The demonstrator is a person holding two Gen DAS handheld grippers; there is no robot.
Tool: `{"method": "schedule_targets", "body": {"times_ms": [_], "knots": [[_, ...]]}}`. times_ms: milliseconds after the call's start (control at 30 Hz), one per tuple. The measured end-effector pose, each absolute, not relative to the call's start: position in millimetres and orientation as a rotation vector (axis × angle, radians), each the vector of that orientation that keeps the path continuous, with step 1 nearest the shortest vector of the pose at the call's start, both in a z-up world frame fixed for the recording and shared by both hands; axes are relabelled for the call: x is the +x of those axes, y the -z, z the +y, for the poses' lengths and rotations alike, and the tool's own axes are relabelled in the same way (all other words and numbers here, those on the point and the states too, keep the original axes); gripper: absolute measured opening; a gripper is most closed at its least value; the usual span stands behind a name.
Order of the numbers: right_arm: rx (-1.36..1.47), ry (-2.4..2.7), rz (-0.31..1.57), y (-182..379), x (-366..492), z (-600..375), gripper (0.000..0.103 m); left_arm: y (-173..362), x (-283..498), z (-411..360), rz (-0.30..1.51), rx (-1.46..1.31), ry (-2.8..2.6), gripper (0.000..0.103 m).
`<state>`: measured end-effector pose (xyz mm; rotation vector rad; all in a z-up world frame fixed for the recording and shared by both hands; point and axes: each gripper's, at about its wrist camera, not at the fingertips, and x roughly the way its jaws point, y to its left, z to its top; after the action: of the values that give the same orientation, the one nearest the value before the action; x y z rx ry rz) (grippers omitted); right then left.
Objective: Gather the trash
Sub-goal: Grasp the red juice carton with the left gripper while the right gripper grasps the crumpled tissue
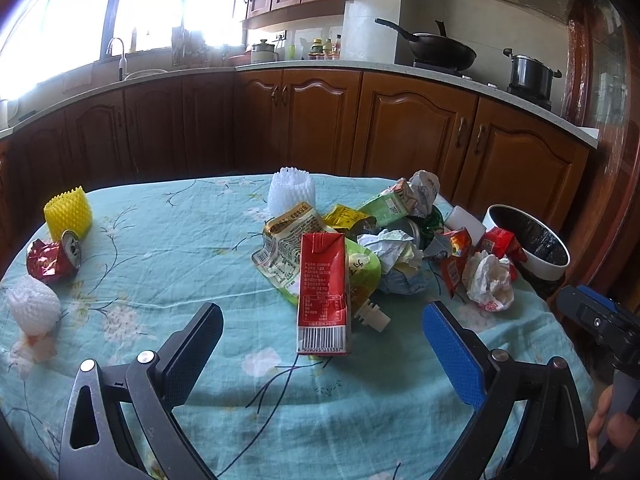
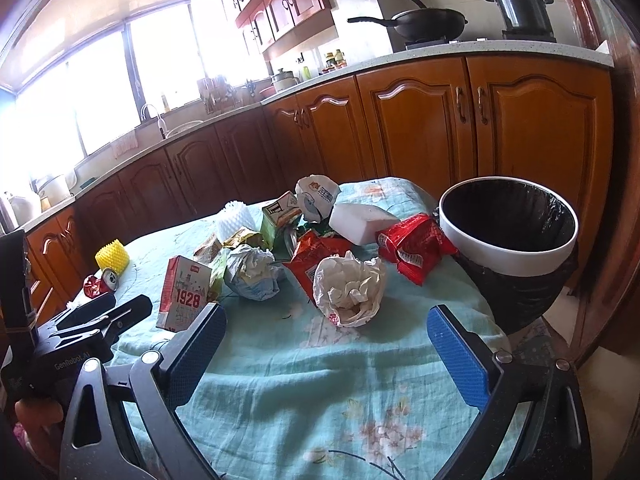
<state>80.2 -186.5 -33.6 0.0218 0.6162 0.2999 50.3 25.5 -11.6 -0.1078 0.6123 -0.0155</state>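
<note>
Over on the left of the bench (image 1: 168, 240), which has a blue flowery cloth, sit a yellow foam net (image 1: 69, 213), a squashed red can (image 1: 54, 260) and a white foam net (image 1: 34, 308). Next comes the left gripper (image 1: 322, 330), its jaws wide apart and holding nothing, with a red milk carton (image 1: 323, 292) standing just past them. Behind the carton is a heap of wrappers (image 1: 372, 236). Then the right gripper (image 2: 326, 326) has its jaws wide apart too, near a crumpled white bag (image 2: 350, 288). Last, at the right edge, stands the trash bin (image 2: 508, 224).
</note>
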Motion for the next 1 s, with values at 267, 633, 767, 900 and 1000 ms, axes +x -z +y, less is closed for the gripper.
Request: {"method": "schedule_targets", "body": {"times_ms": [267, 633, 767, 900, 1000], "knots": [[0.075, -0.288, 0.737, 56.0, 128.7, -193.8, 0.079, 21.7, 93.4, 37.3, 0.663, -0.137, 0.010, 0.094], [0.113, -0.310, 0.863, 83.3, 166.7, -196.6, 0.040, 49.3, 137.3, 43.8, 0.778, -0.170, 0.054, 0.046], [0.108, -0.327, 0.841, 79.1, 162.0, -198.8, 0.026, 47.9, 137.9, 41.6, 0.776, -0.163, 0.074, 0.031], [0.116, -0.341, 0.826, 73.7, 153.6, -202.8, 0.024, 38.9, 128.3, 40.0, 0.747, -0.164, 0.088, 0.031], [0.133, -0.352, 0.809, 65.9, 147.0, -207.6, 0.024, 29.0, 119.9, 36.8, 0.725, -0.173, 0.113, 0.031]]}}
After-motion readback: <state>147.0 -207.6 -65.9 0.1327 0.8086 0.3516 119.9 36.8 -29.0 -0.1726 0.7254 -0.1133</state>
